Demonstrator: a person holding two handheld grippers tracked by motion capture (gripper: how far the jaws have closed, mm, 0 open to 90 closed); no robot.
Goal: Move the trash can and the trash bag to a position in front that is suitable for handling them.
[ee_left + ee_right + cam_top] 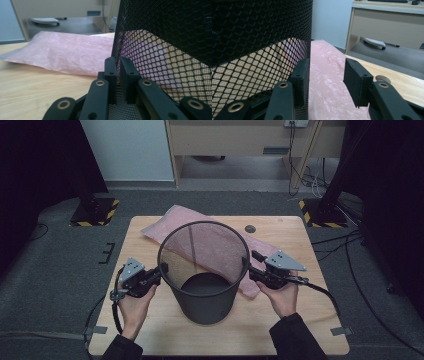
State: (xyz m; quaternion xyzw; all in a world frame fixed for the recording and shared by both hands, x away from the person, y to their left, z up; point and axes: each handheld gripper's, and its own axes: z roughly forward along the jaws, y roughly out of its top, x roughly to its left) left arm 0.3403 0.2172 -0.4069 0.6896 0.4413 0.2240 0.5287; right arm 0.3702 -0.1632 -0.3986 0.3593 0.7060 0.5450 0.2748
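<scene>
A black mesh wastebasket stands upright at the middle of the wooden table. Behind and under it lies a pink plastic bag, flat on the wood. My left gripper is at the basket's left rim; in the left gripper view its jaws are shut on the mesh wall. At the right rim is my right gripper. In the right gripper view it stands open: one pad lies against the mesh, the other is apart over the pink bag.
A small round grommet sits in the tabletop at the back right. Dark stands with yellow-black striped bases flank the table's far corners. A light desk and cables are beyond on the grey floor.
</scene>
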